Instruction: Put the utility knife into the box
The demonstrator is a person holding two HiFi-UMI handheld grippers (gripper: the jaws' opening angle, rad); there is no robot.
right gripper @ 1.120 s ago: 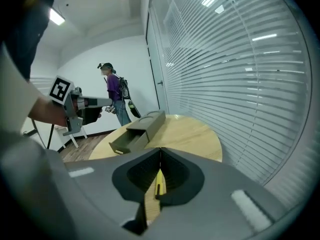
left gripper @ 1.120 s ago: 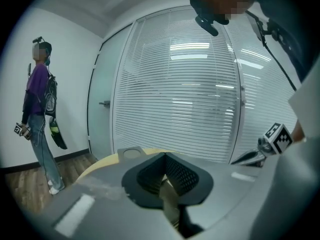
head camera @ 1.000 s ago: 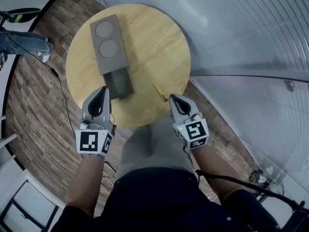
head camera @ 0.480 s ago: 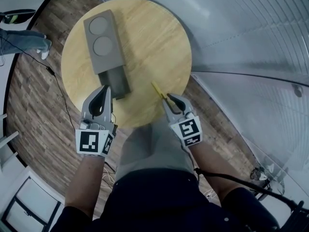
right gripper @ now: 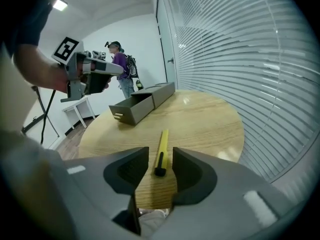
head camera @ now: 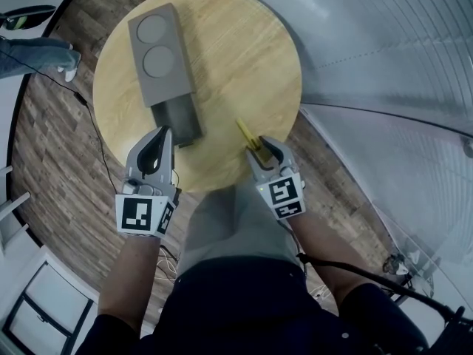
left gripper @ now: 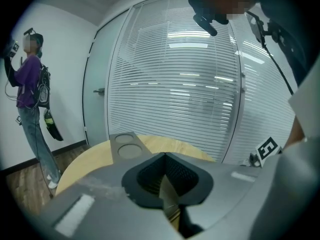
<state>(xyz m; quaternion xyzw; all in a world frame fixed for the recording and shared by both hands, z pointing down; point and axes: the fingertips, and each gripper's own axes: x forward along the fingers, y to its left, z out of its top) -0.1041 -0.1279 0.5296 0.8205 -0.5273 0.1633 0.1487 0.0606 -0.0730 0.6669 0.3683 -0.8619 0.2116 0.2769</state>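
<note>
Two grippers hover at a round table (head camera: pixel 236 43). My right gripper (right gripper: pixel 161 160), its jaws just opened wide, frames the dark near end of the yellow utility knife (right gripper: pixel 162 146) without touching it. The knife lies flat on the wood near the edge, apart from the grey box (head camera: pixel 159 54) and its open drawer. My left gripper (left gripper: pixel 164 158) is closed on nothing. I judge the knife light, stiff and smooth-sided, and best pinched across its narrow body near mid-length.

Grey left claw (head camera: pixel 166 130), right claw (head camera: pixel 260 145), marker cubes (head camera: pixel 143 214), dark top (head camera: pixel 236 302), black cable (head camera: pixel 355 276)
</note>
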